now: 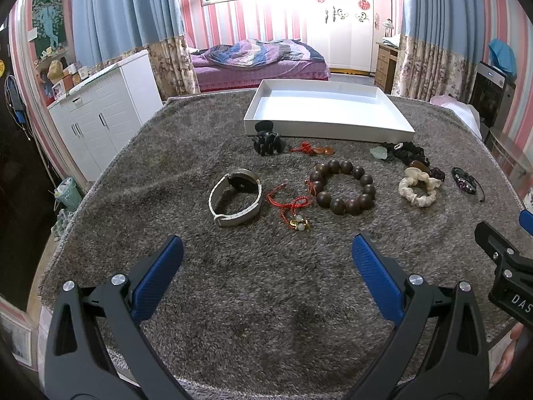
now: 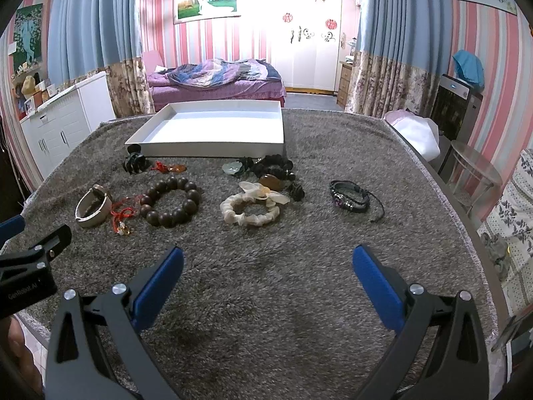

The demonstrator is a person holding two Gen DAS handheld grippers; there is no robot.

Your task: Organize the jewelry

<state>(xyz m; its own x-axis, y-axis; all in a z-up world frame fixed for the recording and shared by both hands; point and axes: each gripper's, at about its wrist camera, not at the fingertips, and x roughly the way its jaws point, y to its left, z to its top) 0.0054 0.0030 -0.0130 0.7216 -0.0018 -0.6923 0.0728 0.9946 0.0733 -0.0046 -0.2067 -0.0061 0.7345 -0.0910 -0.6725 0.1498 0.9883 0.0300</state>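
The left gripper [image 1: 266, 260] hangs above the near part of a grey shaggy rug [image 1: 253, 300], its blue-padded jaws spread wide with nothing between them. The right gripper [image 2: 266, 266] matches it: jaws wide apart, empty, over bare rug.

The jewelry lies in a loose band across the middle of the rug, ahead of both grippers. From the left: a watch [image 1: 235, 196] with a pale strap, resting on its side; just beside it a red cord bracelet [image 1: 289, 205] with small gold and pale beads; then a bracelet of large dark wooden beads [image 1: 343, 186], touching the red cord at its left edge. Further right sits a cream ruffled scrunchie [image 2: 250, 211], with an amber stone [image 2: 270, 181] behind it. A dark braided bracelet [image 2: 353, 196] with a purple charm lies apart on the right.

Nearer the far side, a black hair claw [image 1: 266, 141] rests close to the front wall of a white tray [image 1: 328, 126], whose inside is bare. Beside the claw is a small red knotted charm [image 1: 311, 149]. To the right, a pale green pendant [image 2: 232, 167] lies against a pile of black beads [image 2: 274, 166].

Beyond the rug are a white cabinet [image 1: 106, 113], blue curtains [image 1: 123, 10] and a bed with a purple cover [image 1: 256, 56].
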